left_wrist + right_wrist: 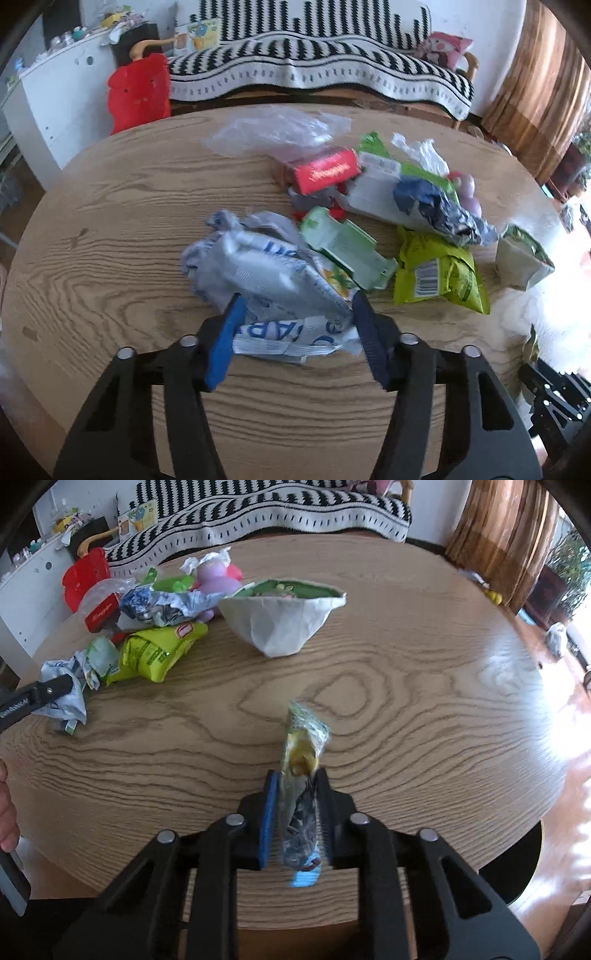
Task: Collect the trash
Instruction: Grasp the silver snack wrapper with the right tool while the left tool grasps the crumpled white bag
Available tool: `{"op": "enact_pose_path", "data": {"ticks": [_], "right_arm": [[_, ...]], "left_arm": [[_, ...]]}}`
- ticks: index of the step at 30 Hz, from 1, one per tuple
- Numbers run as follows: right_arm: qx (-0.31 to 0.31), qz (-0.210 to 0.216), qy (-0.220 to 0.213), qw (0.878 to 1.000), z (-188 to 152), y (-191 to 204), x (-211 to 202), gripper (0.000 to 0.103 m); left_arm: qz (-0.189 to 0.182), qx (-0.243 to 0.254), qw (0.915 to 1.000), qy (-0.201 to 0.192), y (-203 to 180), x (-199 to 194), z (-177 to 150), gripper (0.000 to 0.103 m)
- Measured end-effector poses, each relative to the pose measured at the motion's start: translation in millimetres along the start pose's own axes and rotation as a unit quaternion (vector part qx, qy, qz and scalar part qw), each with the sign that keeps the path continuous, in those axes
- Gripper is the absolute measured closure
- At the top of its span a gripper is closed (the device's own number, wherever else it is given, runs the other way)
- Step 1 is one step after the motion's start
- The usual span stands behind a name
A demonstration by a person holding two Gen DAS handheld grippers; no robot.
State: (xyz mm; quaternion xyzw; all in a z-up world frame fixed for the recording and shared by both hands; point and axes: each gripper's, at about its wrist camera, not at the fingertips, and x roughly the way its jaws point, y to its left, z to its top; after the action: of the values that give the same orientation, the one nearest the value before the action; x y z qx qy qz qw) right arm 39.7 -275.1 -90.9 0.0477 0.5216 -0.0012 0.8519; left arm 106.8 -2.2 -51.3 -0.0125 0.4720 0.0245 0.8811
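Blue-lettered white wrapper (pixel 273 295), perhaps "SAR", between left gripper (pixel 295 306) fingers.

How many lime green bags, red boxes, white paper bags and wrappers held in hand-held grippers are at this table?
Lime green bag: 1
Red box: 1
White paper bag: 1
Held wrappers: 2, white-blue wrapper, yellow-green wrapper
Total: 5

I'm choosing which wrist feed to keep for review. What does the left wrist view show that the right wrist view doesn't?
Only the left wrist view shows the left gripper closed on the crumpled white-and-blue wrapper from above. Only the right wrist view shows the right gripper pinching a small clear wrapper, and a hand at the left edge. Both show the wooden table, the lime-green bag and the red box.
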Motion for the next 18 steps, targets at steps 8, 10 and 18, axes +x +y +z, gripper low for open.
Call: {"op": "enact_pose_path", "data": {"ticks": [8,10,18], "right_arm": [[-0.005,0.010,-0.059,0.998,-3,-10,-44,0.085],[-0.002,0.011,-0.064,0.998,-8,-20,-51,0.085],[0.012,0.000,-0.057,0.998,-25,-47,-58,0.085]], "left_arm": [[-0.050,-0.021,0.9979,-0.036,27,-43,3,0.103],[-0.049,-0.017,0.9980,-0.036,25,-46,2,0.103],[-0.032,-0.005,0.9984,-0.046,35,-46,0,0.013]]}}
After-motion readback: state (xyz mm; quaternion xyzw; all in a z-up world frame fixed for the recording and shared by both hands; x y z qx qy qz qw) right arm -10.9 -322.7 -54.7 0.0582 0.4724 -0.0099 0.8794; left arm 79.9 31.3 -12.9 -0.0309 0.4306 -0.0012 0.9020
